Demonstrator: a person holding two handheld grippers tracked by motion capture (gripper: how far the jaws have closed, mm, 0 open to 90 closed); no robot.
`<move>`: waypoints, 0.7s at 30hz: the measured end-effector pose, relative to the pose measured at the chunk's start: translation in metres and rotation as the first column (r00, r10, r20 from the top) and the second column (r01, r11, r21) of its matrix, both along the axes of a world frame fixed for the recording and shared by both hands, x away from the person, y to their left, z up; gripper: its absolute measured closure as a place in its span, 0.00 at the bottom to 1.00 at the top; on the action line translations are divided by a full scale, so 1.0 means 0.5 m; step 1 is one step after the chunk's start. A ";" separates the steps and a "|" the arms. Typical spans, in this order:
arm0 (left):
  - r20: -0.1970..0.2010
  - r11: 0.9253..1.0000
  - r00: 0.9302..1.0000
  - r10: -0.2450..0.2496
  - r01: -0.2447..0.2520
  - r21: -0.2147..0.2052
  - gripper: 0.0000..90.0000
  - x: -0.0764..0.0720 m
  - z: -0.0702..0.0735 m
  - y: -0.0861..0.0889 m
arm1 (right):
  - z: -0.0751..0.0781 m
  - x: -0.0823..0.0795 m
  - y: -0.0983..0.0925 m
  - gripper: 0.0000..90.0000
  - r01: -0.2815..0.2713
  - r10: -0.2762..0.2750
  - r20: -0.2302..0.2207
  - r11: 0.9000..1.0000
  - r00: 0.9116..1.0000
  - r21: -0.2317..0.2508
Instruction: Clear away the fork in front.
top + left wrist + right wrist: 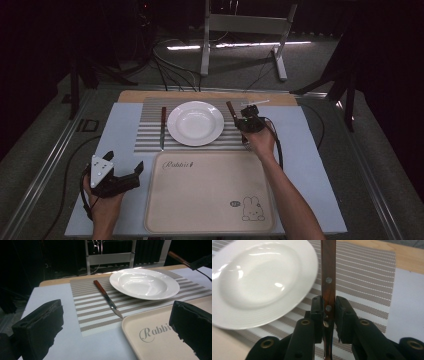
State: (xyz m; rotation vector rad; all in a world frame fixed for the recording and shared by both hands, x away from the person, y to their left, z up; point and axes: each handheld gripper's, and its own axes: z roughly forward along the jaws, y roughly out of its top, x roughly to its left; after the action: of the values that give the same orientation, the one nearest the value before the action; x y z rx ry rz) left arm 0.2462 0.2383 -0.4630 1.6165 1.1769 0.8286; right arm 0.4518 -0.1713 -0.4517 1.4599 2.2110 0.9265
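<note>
My right gripper [328, 312], jaws pinched tight on a wooden-handled utensil [328, 270] just right of the plate [195, 123], could let it pivot and strike the rim; my left gripper [122, 171] gapes empty.

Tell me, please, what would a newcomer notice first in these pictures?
Probably the white plate, bright at the middle of the striped placemat, with a knife lying just left of it. Next, the right tongs beside the plate's right edge, shut on a wooden-handled utensil. Nearer the person lies a beige tray, with the left tongs open at its left.
</note>
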 end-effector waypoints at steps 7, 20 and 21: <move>-0.035 1.000 0.999 -0.025 0.024 -0.013 0.00 0.010 0.017 -0.019 | 0.019 -0.041 -0.001 0.87 -0.034 0.032 0.041 0.999 0.999 0.041; -0.017 0.995 0.996 -0.091 0.090 -0.031 0.00 0.053 0.066 -0.078 | 0.053 -0.105 0.016 0.87 -0.101 0.090 0.126 0.991 0.988 0.085; -0.017 0.995 0.995 -0.095 0.094 -0.044 0.00 0.059 0.069 -0.082 | 0.055 -0.109 0.020 0.87 -0.108 0.096 0.131 0.990 0.987 0.085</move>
State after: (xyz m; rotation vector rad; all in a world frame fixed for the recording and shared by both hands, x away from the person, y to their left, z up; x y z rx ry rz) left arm 0.2755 0.1972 -0.4287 1.6355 1.1153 0.7240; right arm 0.3972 -0.1615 -0.4240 1.2974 2.1935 1.1363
